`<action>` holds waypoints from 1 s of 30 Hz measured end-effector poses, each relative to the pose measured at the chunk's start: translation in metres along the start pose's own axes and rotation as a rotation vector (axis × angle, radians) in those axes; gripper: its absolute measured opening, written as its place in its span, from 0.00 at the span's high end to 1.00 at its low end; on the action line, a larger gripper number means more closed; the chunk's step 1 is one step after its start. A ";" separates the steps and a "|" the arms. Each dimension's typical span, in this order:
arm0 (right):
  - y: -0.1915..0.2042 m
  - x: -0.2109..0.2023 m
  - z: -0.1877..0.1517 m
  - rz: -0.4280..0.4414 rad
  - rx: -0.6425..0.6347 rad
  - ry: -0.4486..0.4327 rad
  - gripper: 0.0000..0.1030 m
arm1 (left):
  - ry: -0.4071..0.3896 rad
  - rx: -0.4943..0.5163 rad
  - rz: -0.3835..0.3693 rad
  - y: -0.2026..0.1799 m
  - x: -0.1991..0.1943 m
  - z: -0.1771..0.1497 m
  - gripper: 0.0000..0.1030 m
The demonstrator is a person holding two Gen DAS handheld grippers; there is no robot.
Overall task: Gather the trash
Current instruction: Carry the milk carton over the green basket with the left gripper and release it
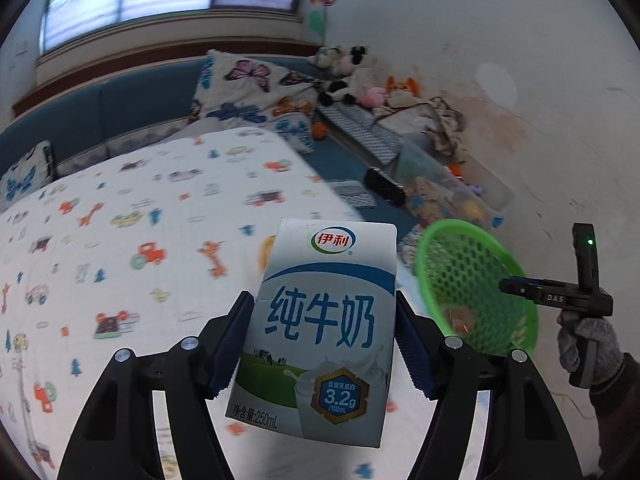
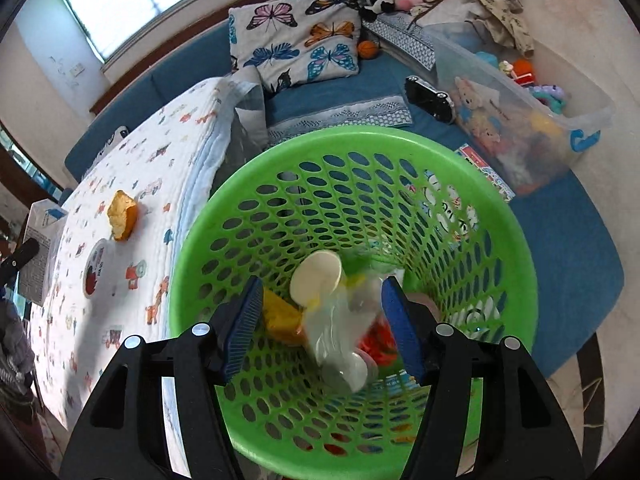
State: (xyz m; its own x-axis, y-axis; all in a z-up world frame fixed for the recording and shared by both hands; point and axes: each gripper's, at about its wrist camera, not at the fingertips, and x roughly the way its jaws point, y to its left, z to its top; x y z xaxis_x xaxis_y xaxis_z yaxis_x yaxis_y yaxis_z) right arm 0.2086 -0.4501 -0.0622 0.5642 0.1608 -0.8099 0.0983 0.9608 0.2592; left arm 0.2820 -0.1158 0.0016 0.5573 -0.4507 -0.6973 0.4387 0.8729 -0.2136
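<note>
**Milk carton on its way to the green basket**

Printed bedding point(image 1: 120, 220) covered the bed on the left, with blue cushions and a butterfly pillow point(image 2: 296, 40) behind. At centre of the left wrist view, the left gripper point(image 1: 324, 336) pinched a milk carton point(image 1: 320, 320) upright between its blue pads, above the bedding. To the right stood the green basket point(image 1: 472, 280), near but apart from the carton. Done well, the carton would travel fully over the rim before the pads let go, kept upright against drips.

Only the right wrist view showed the basket's contents: a blurred plastic bottle point(image 2: 340, 336), a pale lid and wrappers. There the right gripper point(image 2: 324, 320) hung spread over the opening, seemingly gripping nothing. It also showed a bread scrap point(image 2: 122, 216) and a round lid point(image 2: 95, 268) uncollected on the bedding.
</note>
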 end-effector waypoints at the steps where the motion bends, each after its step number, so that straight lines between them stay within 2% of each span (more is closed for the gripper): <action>1: -0.002 -0.006 -0.003 0.004 0.004 -0.009 0.38 | 0.001 0.011 -0.010 -0.009 0.001 0.001 0.36; 14: -0.020 -0.052 -0.043 0.006 0.008 -0.051 0.30 | 0.056 0.131 -0.118 -0.111 0.037 0.000 0.36; 20: -0.026 -0.060 -0.056 -0.002 0.000 -0.052 0.26 | 0.090 0.171 -0.126 -0.144 0.058 -0.002 0.35; 30: -0.026 -0.071 -0.064 0.006 -0.017 -0.075 0.25 | 0.139 0.190 -0.146 -0.176 0.086 -0.007 0.35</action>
State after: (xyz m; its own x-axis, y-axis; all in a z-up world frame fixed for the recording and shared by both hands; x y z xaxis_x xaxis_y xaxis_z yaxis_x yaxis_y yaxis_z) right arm 0.1134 -0.4725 -0.0453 0.6246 0.1497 -0.7664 0.0809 0.9638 0.2542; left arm 0.2476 -0.3066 -0.0256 0.3824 -0.5280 -0.7583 0.6391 0.7438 -0.1957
